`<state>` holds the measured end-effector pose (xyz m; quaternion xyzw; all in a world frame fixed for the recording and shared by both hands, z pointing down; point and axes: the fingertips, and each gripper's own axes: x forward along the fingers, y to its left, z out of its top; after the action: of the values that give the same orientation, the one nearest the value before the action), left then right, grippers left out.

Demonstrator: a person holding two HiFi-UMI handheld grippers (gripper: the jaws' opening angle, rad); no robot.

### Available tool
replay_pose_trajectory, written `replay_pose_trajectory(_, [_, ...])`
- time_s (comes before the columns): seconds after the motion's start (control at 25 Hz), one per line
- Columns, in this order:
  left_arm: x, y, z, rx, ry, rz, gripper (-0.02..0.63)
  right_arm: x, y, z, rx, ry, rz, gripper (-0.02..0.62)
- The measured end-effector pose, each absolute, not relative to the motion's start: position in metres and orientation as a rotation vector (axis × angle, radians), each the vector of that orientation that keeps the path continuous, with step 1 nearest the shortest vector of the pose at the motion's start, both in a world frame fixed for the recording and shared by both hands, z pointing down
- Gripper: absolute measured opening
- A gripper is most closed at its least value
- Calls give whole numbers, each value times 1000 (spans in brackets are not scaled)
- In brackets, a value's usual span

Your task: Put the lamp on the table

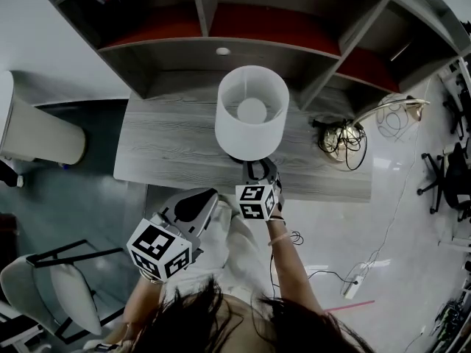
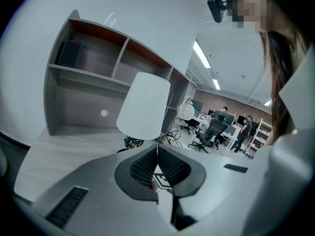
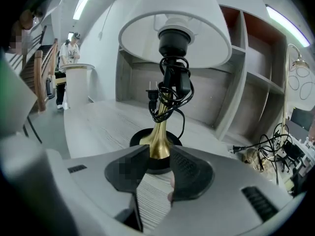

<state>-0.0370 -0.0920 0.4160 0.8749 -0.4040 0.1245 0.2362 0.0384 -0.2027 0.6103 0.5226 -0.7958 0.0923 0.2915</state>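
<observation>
A lamp with a white shade stands with its black round base on the grey wooden table. In the right gripper view its brass stem rises from the base, with the black cord coiled round it under the shade. My right gripper is shut on the lower stem, one jaw on each side; in the head view it sits at the table's near edge under the shade. My left gripper hangs in front of the table, jaws shut and empty. The shade shows beyond it.
A grey shelf unit with red-backed compartments stands behind the table. A tangle of cables lies on the table's right end, beside an arched floor lamp. A chair is at lower left, and a power strip lies on the floor at right.
</observation>
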Motion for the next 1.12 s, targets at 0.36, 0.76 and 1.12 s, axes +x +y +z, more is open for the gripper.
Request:
replay_pose_trajectory(0.36, [-14, -76, 408, 2420, -1128, 303, 14, 54, -181, 604, 1353, -2140, 263, 127])
replay_pose_trajectory(0.76, [-3, -63, 393, 2443, -1153, 281, 14, 72, -164, 585, 1406, -2154, 314, 89])
replay_pose_trajectory(1.12, [-7, -55, 375, 2505, -1117, 263, 14, 76, -153, 558, 1519, -2153, 339, 60])
